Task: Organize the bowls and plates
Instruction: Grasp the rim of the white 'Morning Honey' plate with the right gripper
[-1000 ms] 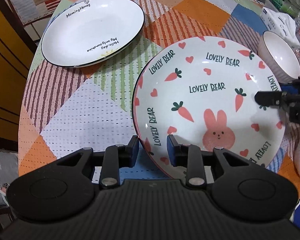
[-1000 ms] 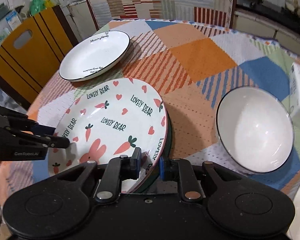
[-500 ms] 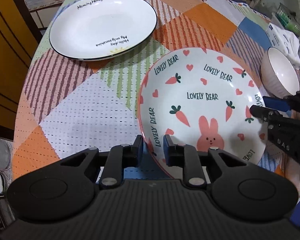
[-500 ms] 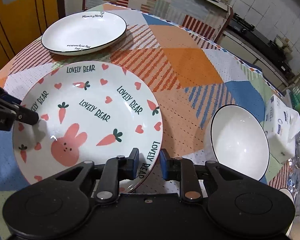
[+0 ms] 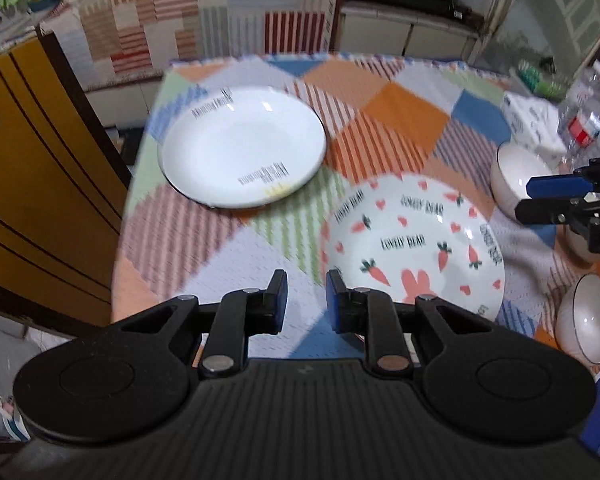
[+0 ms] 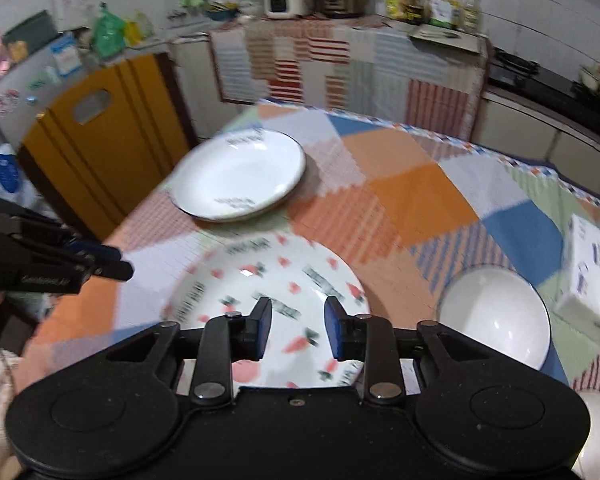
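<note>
Left wrist view: hovering with left gripper [image 5: 303,296] jaws parted and empty, near the carrot-print plate [image 5: 414,248] resting on the tabletop [image 5: 400,120]; white plate [image 5: 242,146] lying apart, far left.

Right wrist view: right gripper [image 6: 298,328] jaws likewise gaping, empty, above that plate; white bowl [image 6: 496,314] sitting right. Nothing stacked yet, apparently.

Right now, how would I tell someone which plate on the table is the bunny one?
Start at the round table with the patchwork cloth. Two plates lie on it; take the nearer one, the bunny plate, just left of a white bowl. Unlike the plain white plate behind it, it is covered in carrots, hearts and a pink rabbit.
</note>
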### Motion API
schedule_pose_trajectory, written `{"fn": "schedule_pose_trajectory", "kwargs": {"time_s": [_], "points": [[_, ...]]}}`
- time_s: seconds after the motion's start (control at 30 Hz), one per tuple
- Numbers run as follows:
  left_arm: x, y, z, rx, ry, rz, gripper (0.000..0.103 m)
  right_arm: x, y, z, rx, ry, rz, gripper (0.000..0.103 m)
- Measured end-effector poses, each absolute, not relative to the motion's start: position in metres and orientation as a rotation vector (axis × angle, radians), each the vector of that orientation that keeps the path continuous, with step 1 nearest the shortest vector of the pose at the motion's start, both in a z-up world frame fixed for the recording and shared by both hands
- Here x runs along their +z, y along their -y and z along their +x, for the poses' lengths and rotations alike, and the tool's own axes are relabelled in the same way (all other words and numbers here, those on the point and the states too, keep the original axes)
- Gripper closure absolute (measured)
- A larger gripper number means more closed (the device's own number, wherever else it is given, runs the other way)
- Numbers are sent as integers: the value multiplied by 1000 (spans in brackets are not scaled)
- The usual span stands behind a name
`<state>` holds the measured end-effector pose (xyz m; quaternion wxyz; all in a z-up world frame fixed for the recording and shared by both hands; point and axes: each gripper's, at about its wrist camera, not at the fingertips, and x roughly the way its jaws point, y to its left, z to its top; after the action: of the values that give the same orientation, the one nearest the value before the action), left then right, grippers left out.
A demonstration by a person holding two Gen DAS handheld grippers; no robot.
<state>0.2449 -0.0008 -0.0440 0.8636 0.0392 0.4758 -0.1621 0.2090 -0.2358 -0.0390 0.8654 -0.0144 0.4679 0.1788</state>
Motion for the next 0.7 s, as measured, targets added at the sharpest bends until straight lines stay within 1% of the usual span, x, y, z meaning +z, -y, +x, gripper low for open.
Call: {"fn": "schedule_pose_trajectory", "kwargs": {"time_s": [0.1, 0.23, 0.37, 0.43, 0.47, 0.6, 0.7], "points": [[-28, -18, 250, -337, -968, 50, 81, -19, 227, 214, 426, -963, -58, 57], [-12, -38, 259, -296, -951, 24, 79, 2, 204, 230, 487, -946, -134, 54], [-3, -49, 269, -289, -917, 32, 78, 16, 186, 252, 521, -942, -132, 45], [-2, -52, 275, -289, -900, 35, 71, 19, 181, 262, 546, -929, -101, 40], [-3, -53, 279, -286, -895, 37, 70, 18, 180, 265, 552, -921, -91, 37], [-16, -56, 295, -251, -887, 83, 62, 4, 174, 281, 562, -874, -75, 36], [-32, -64, 309, -229, -911, 59, 62, -11, 176, 291, 557, -844, -55, 36]]}}
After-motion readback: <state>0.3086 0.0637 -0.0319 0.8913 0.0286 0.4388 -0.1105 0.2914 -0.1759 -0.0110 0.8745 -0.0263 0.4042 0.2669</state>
